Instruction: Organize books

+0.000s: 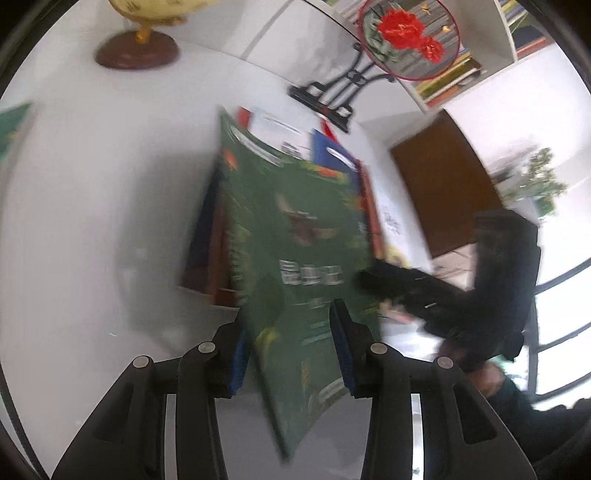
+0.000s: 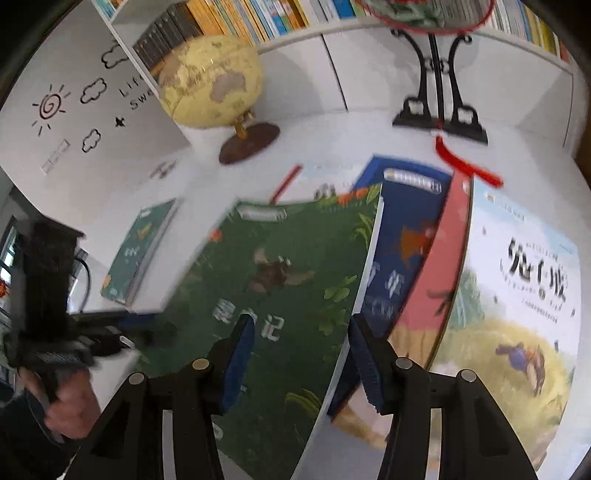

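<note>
Left gripper (image 1: 291, 347): jaws set wide either side of the green book (image 1: 295, 236), whose lower edge passes between the blue pads (image 1: 236, 358); whether the pads actually press it cannot be told through the blur. Right gripper (image 2: 301, 354): jaws released, parted over that green book's fore-edge; the book lies tilted atop a stack of books (image 2: 417, 236) on the white table (image 2: 332, 136). Beyond: a second green book (image 2: 138, 247) lying apart at left; a globe (image 2: 212, 81); a black fan stand (image 2: 439, 118); bookshelves (image 2: 258, 18) at the rear.
</note>
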Motion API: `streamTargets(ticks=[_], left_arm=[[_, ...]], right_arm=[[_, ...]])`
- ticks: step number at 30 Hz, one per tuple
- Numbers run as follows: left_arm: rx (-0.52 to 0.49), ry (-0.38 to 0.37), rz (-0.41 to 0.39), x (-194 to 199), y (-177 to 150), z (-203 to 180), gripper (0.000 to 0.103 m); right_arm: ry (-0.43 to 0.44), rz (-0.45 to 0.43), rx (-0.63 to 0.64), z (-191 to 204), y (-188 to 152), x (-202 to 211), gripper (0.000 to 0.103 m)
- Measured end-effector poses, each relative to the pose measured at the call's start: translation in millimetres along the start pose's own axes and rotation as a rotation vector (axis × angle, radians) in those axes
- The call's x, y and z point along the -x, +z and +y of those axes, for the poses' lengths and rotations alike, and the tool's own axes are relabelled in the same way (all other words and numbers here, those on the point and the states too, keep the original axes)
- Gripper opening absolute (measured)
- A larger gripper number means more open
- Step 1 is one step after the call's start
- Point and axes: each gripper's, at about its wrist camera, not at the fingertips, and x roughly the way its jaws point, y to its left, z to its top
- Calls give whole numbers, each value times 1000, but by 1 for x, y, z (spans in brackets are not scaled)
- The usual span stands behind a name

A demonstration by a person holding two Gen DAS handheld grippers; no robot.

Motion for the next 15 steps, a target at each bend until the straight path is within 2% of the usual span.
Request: streamTargets(ticks=[1,3,4,7,8,10,11,15], left_arm=[[-9,22,10,-6,1,-4,36],[-61,91,24,-18,-2,-15,36],[-69,98,25,-19,-2,-17,36],[-61,110,11,-16,-5,-15,32],[-66,124,3,-14,-6,-16,27],[-90,128,-8,-9,-7,-19,24],[-112,136,-15,-6,-9,-23,18],[-172,142,-29,7,-14,-34,17]], right_arm=[[33,25,-22,-2,-4,-7,52],[103,11,-64,0,-5,-8,52],[141,14,-86,2,-6,-9,52],[74,-2,-38,13,-9,-10,52],[85,-9,-53,13,-11,-9,52],[133,-18,-99,8,-11,-5,52],[146,-24,-105,9,-11,-3,52],[135,-39,-78,22,-13,4,52]])
